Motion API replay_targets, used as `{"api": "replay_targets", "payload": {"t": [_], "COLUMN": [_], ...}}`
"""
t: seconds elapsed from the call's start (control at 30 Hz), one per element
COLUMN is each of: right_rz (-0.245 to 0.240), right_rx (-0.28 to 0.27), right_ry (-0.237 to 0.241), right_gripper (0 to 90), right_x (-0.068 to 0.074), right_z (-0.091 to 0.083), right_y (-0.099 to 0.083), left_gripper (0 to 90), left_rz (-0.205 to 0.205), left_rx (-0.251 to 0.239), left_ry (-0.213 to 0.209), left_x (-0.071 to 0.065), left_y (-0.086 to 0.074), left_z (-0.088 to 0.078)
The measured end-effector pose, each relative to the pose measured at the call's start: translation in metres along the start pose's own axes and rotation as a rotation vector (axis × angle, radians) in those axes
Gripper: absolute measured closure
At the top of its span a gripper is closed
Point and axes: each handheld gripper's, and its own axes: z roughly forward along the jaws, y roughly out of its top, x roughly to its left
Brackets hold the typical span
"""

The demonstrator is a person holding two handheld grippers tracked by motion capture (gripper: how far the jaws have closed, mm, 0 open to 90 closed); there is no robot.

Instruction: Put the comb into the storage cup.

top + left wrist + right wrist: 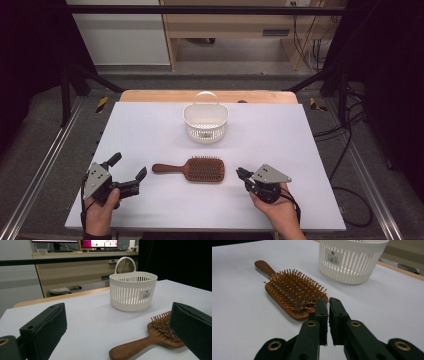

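Your left gripper [129,172] rests low with its fingers [43,327] spread wide, while your right gripper [240,173] has its fingers [322,315] pressed nearly together on nothing.

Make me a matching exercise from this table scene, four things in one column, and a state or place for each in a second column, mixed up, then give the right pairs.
Things:
1. hairbrush
2. basket
3. left gripper
4. right gripper

States or places:
A. jaws wide open
B. upright at the far middle of the table, handle up
C. jaws shut, nothing between them
D. lying flat between the grippers, bristles up

Pairs: 1-D, 2-B, 3-A, 4-C
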Motion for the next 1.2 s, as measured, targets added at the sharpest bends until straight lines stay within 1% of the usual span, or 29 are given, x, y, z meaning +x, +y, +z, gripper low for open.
{"api": "replay_targets", "payload": {"t": [0.03, 0.13, 0.3, 0.37, 0.63, 0.73, 1.0, 1.17, 1.2], "right_rz": [-0.006, -0.004, -0.001, 0.0, 0.016, 0.025, 0.029, 0.029, 0.037], "right_rx": [0.012, 0.028, 0.054, 0.08, 0.106, 0.128, 0.156, 0.174, 0.179], "right_ry": [0.011, 0.021, 0.034, 0.042, 0.047, 0.052, 0.066, 0.064, 0.062], "right_gripper": [88.9, 90.0, 90.0, 90.0, 90.0, 90.0, 90.0, 90.0, 90.0], "right_x": [0.002, 0.005, 0.008, 0.01, 0.008, 0.007, 0.008, 0.007, 0.007], "right_z": [0.002, 0.005, 0.01, 0.015, 0.024, 0.03, 0.041, 0.049, 0.051], "right_y": [0.0, -0.001, 0.0, 0.0, 0.002, 0.003, 0.005, 0.006, 0.007], "left_gripper": [1.4, 1.5, 1.5, 1.5, 1.5, 1.5, 1.5, 1.5, 1.5], "left_rz": [0.001, 0.001, 0.002, 0.003, 0.001, 0.004, 0.001, -0.001, -0.001], "left_rx": [0.002, 0.003, 0.005, 0.006, 0.011, 0.013, 0.012, 0.013, 0.013], "left_ry": [0.0, -0.001, -0.002, -0.002, -0.005, -0.006, -0.005, -0.005, -0.005], "left_x": [0.0, 0.0, 0.0, 0.0, -0.001, -0.001, -0.001, 0.0, 0.0], "left_y": [0.0, 0.0, 0.0, 0.0, -0.001, -0.001, -0.001, -0.001, -0.001], "left_z": [0.0, 0.0, 0.001, 0.001, 0.002, 0.002, 0.002, 0.002, 0.002]}}
